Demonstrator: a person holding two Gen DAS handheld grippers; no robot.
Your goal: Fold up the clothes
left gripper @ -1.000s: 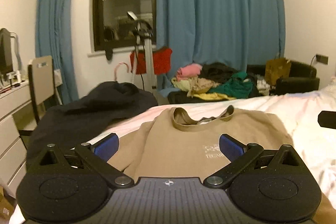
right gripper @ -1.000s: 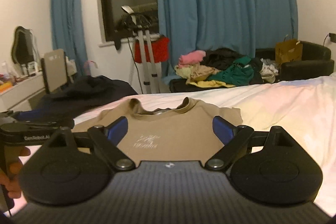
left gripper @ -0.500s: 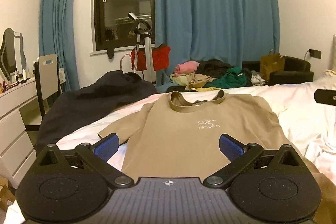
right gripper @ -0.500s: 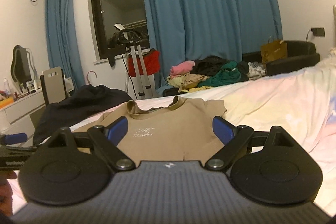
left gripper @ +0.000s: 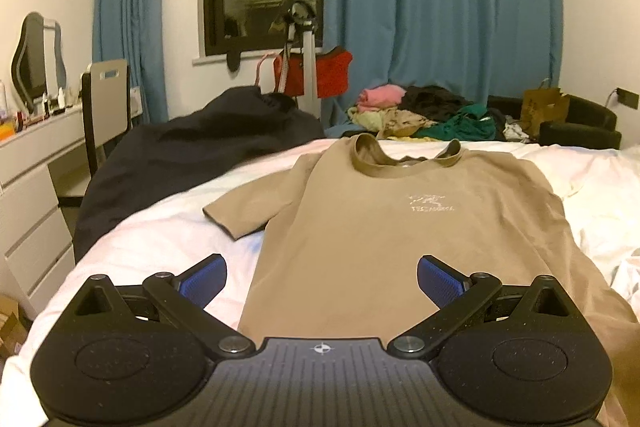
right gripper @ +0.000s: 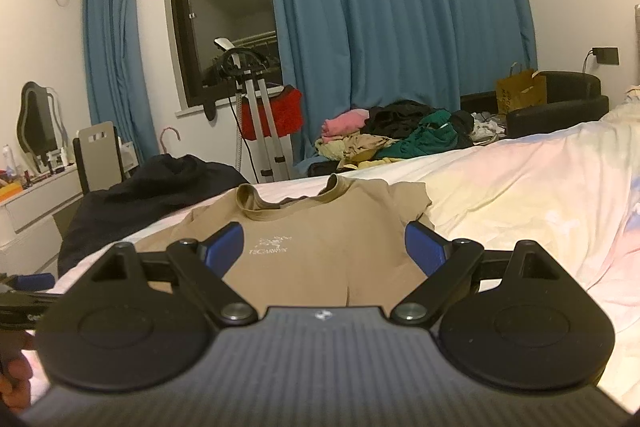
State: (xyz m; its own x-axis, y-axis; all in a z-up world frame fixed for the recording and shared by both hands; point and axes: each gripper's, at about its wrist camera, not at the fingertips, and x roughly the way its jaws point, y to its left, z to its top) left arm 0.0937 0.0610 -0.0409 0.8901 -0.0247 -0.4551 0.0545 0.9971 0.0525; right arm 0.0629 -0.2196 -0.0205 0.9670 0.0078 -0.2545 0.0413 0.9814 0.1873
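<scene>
Left tongs (left gripper: 322,281) spread wide, blue pads (left gripper: 202,279) apart, nothing between them, hovering over the hem end of the tan T-shirt (left gripper: 384,239). Right tongs (right gripper: 324,249) spread wide too, empty, poised above the same tan T-shirt (right gripper: 320,247) near its chest logo. Shirt lying face up and flat on the white bed (left gripper: 160,239), collar toward the window, one short sleeve (left gripper: 244,211) splayed out to the left side. Dark garment (left gripper: 192,155) heaped on the bed's far left corner, just beside that sleeve but apart from it. Beyond the bed, a pile of mixed clothes (right gripper: 392,135) under the blue curtain (right gripper: 392,7). Left tongs' pad edge peeking into the right wrist view at far left.
</scene>
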